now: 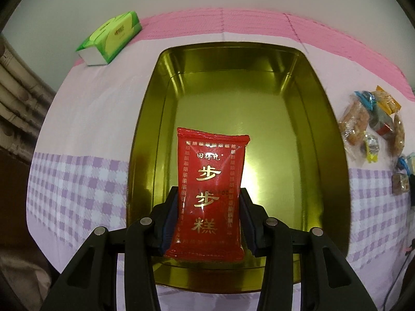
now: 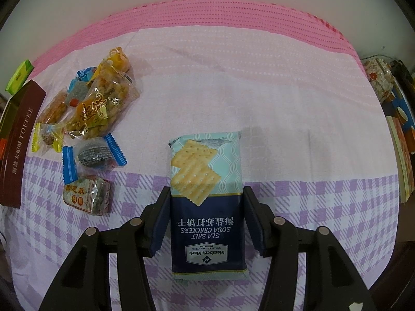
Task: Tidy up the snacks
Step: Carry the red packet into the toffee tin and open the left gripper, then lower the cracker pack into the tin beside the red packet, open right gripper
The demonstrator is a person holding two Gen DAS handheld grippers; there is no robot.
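My left gripper (image 1: pixel 208 194) is shut on a red snack packet (image 1: pixel 210 181) with gold characters and holds it over the near part of an open gold tin (image 1: pixel 324 134). The tin's inside shows nothing else. My right gripper (image 2: pixel 206 194) is shut on a blue pack of sea salt soda crackers (image 2: pixel 206 207), held above the tablecloth. A pile of several wrapped snacks (image 2: pixel 96 119) lies to the left of the right gripper. The same pile (image 1: pixel 373 124) shows right of the tin in the left wrist view.
A green tissue pack (image 1: pixel 111 36) lies at the far left of the table and shows small in the right wrist view (image 2: pixel 19 77). The tin's brown TOFFEE wall (image 2: pixel 20 140) stands at the left edge. Boxes (image 2: pixel 399 134) crowd the right edge. The cloth (image 2: pixel 285 103) is pink and lilac check.
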